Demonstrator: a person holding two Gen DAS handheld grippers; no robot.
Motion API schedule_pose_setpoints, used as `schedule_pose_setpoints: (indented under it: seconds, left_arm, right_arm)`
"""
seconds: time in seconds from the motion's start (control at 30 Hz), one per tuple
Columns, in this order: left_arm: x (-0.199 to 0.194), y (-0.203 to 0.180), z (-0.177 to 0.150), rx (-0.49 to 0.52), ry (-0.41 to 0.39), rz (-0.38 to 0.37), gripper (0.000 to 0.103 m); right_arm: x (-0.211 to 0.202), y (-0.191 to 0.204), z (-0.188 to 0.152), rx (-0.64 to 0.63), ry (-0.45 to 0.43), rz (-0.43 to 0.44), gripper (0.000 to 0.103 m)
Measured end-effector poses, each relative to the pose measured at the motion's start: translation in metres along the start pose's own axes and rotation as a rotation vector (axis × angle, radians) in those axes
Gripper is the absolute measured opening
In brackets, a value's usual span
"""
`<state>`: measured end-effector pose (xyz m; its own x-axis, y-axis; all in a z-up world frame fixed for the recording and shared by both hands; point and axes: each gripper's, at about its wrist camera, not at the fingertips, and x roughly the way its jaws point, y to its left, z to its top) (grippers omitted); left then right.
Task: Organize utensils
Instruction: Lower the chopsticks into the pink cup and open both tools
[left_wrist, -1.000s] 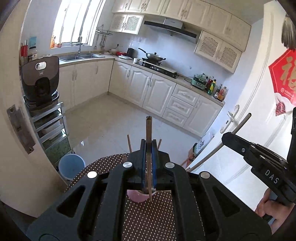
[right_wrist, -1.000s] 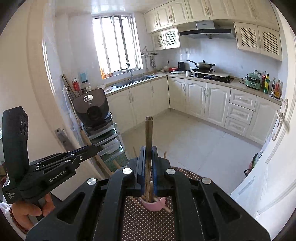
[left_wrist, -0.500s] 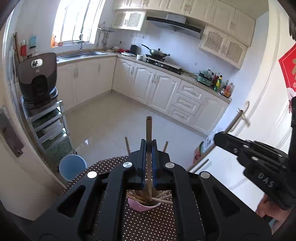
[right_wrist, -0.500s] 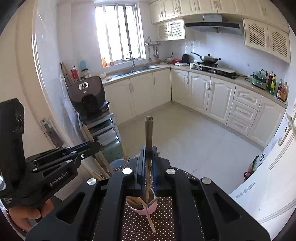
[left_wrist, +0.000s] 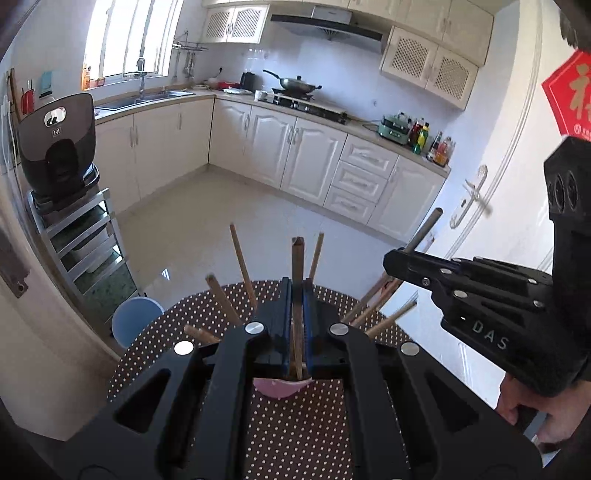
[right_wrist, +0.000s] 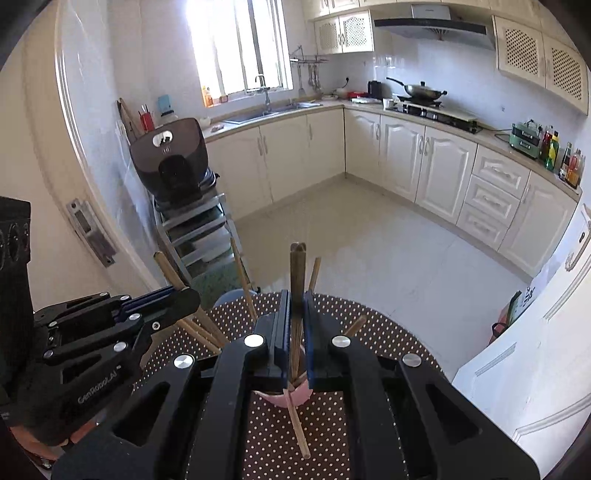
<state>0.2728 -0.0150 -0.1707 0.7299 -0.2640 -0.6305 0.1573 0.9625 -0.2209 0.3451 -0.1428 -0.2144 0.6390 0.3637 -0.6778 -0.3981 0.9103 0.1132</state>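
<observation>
My left gripper (left_wrist: 297, 291) is shut on a wooden chopstick (left_wrist: 297, 266), held upright over a pink cup (left_wrist: 280, 387) on the polka-dot table (left_wrist: 295, 435). My right gripper (right_wrist: 295, 299) is shut on another wooden chopstick (right_wrist: 297, 273), also upright above the pink cup (right_wrist: 286, 395). Several chopsticks (left_wrist: 240, 258) lean out of the cup in all directions. One chopstick (right_wrist: 299, 432) lies on the table against the cup. Each gripper shows in the other's view: the right one (left_wrist: 391, 260) to the right, the left one (right_wrist: 190, 295) to the left.
The round brown dotted table (right_wrist: 388, 332) ends just beyond the cup. A blue bin (left_wrist: 135, 317) and a metal rack (left_wrist: 85, 236) with a dark appliance (left_wrist: 59, 147) stand to the left. A white door (left_wrist: 491, 206) is to the right. Kitchen cabinets line the far walls.
Both grippers have lowered toward the cup with their chopsticks. The cup and its leaning chopsticks now show more fully, and the right gripper has come closer in the left wrist view.
</observation>
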Motion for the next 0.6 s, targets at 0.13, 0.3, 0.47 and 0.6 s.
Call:
schedule_pose_setpoints:
  seconds: [0.13,0.3,0.47,0.6]
  left_arm:
    - [0.002,-0.002,-0.009,0.017,0.031,0.003,0.006]
    - [0.001,-0.003,-0.019,0.012,0.065,0.012,0.007]
    - [-0.004,-0.003,-0.018,0.003,0.077,0.03,0.007]
    - [-0.012,-0.002,-0.018,-0.002,0.072,0.046,0.007]
  right_arm:
    - [0.003,0.001,-0.004,0.0,0.018,0.002,0.005]
    - [0.0,0.002,-0.005,0.016,0.025,-0.003,0.006]
    - [-0.01,0.004,-0.007,0.038,0.011,-0.002,0.007]
    - [-0.021,0.007,-0.009,0.047,-0.007,0.002,0.008]
